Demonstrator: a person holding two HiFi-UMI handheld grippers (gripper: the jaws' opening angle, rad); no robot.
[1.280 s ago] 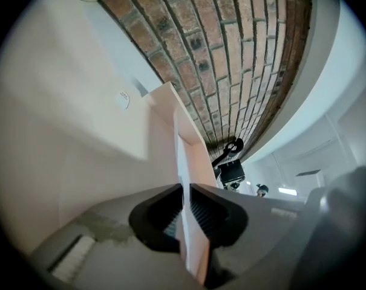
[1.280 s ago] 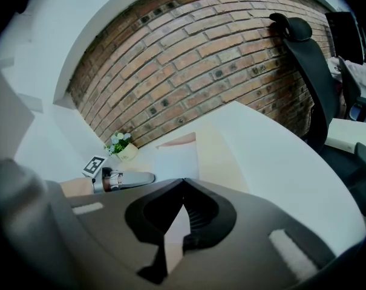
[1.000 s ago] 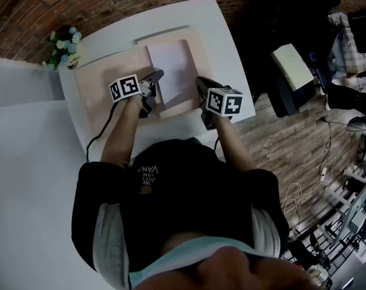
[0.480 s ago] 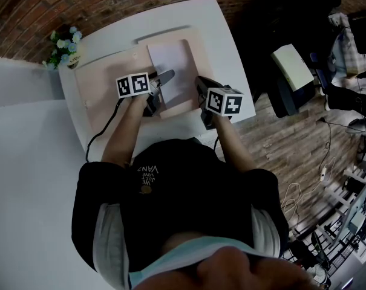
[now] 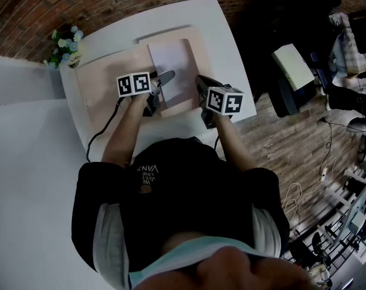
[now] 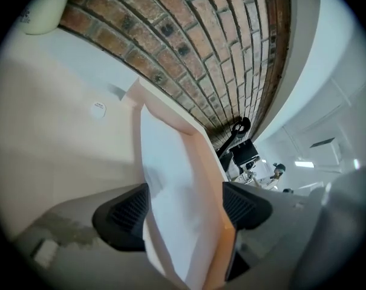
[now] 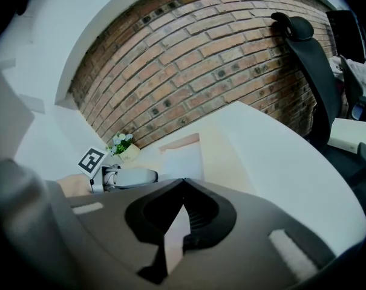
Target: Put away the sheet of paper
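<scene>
Paper, location: the sheet of paper (image 5: 170, 62) is seen lying on the right leaf of an open peach folder (image 5: 107, 92), which is spread on the white bench (image 5: 216, 32). The folder is not yet closed over it.
Left jaws: the left gripper (image 5: 164, 77) is released. Its jaws have just been opening and are spread wide, with an edge of the sheet and of the folder leaf between the pads (image 6: 127, 213) but not pinched.
Right jaws: the right gripper (image 5: 199, 88) is clenched on a thin peach edge, judged to be the right side of the folder.
Risk, loose sheet: nothing pins the sheet, so it could be slid or curled off the leaf if the folder is tugged by the right gripper.
Risk, snag: the sheet's edge could be caught by the wide left jaws as they are drawn back, and dragged toward the near side or creased.
Risk, fold: a corner may be trapped and bent if the cover is brought over before the sheet is squared.
Risk, grip: the thin folder edge could be let slip or dented by the clenched jaws.
Writing, shirt: pale print is seen on the dark shirt (image 5: 147, 177), upside down and too small to be read with confidence.
Writing, cubes: only black-and-white square patterns are carried by the marker cubes (image 5: 133, 84), with no letters.
Writing, folder: a small round sticker (image 6: 98, 107) is seen on the left leaf, and its print cannot be read.
</scene>
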